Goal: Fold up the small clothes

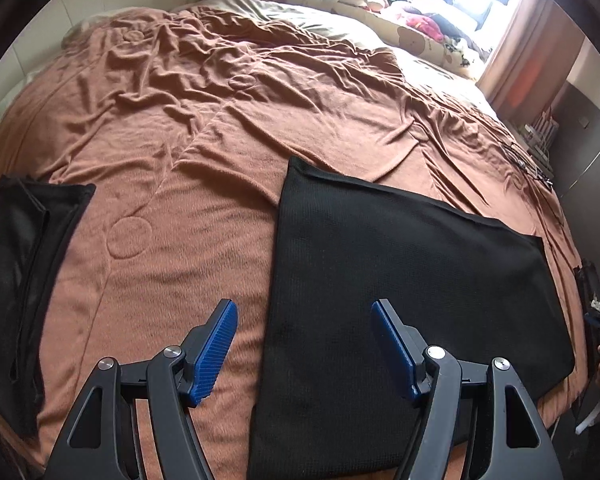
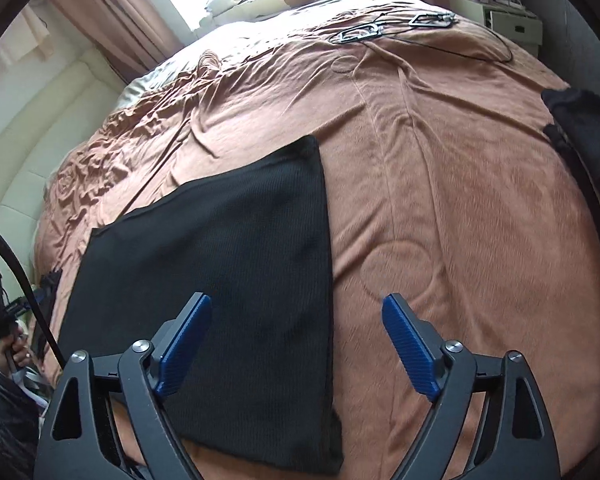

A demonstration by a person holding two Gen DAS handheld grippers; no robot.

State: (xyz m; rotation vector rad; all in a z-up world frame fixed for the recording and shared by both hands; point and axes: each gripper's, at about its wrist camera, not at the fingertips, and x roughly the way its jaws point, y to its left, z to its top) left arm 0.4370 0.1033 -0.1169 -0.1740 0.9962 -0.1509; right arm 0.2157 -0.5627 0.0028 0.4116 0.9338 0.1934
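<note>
Your left gripper (image 1: 304,320) hangs above the bed with its jaws wide apart and nothing between them. Your right gripper (image 2: 298,316) is the same, spread wide and empty. The black folded garment (image 1: 400,280) lies flat on the brown blanket (image 1: 220,140) near the bed's front edge. A second dark garment (image 1: 16,272) sits by the bed's left edge.

Folded garment (image 1: 400,280) lies flat on bed blanket (image 1: 188,240), near the bed's front edge, approx mid-width. 2nd folded pile (image 1: 16,272) at the left edge, well apart. Cables w/ clips (image 2: 384,30) toward far right corner. Another garment (image 2: 584,136) at right edge.
</note>
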